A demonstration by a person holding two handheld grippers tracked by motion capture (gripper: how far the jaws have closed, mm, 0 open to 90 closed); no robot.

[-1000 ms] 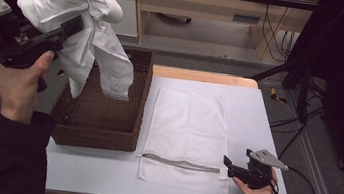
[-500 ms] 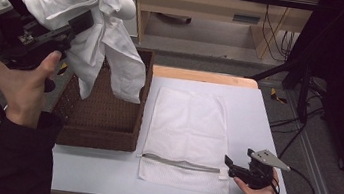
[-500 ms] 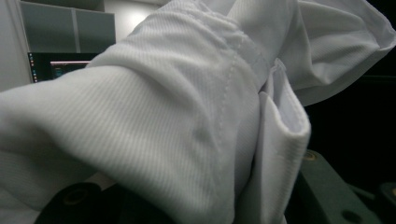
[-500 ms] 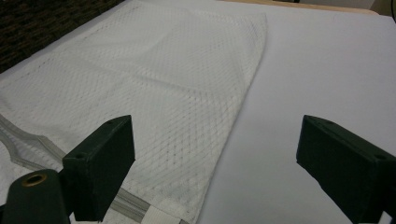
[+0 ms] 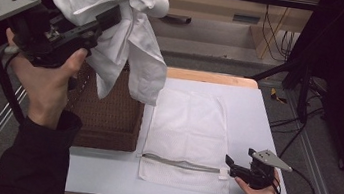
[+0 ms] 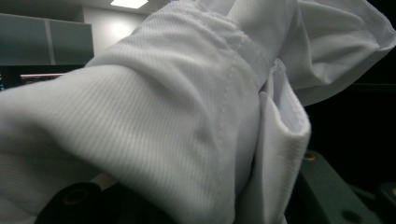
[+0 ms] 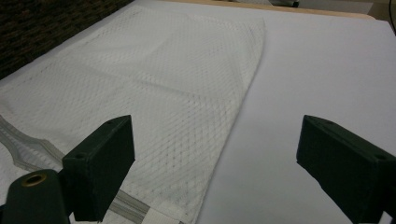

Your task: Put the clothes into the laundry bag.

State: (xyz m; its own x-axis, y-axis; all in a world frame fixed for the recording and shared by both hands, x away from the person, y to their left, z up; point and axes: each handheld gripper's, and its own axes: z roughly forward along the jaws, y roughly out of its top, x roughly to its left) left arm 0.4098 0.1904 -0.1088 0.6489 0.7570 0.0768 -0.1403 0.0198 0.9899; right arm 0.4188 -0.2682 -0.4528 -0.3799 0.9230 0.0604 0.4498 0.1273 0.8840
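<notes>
Since the earlier frames the left gripper (image 5: 100,23) has carried the white garment (image 5: 119,24) higher and further over the wicker basket (image 5: 106,118), toward the mesh laundry bag (image 5: 188,129); the right gripper (image 5: 231,168) has stayed put at the bag's zipper (image 5: 179,162) end. The left jaws are clenched on a thick bunched fold of the garment, which spills over and in front of them and hangs in loose folds below. In the left gripper view the cloth (image 6: 187,116) drapes across both jaws and hides their tips. The garment is judged light, soft and limp: it will sag, swing and drag, so hold a gathered bunch, not a single edge. The left hand (image 5: 48,85) is raised, forearm rising from below, gripper pointing roughly level toward the bag. The right jaws stand released and wide apart, the bag's corner (image 7: 177,205) low between them nearer one jaw, bare table (image 7: 303,93) ahead of the other.
</notes>
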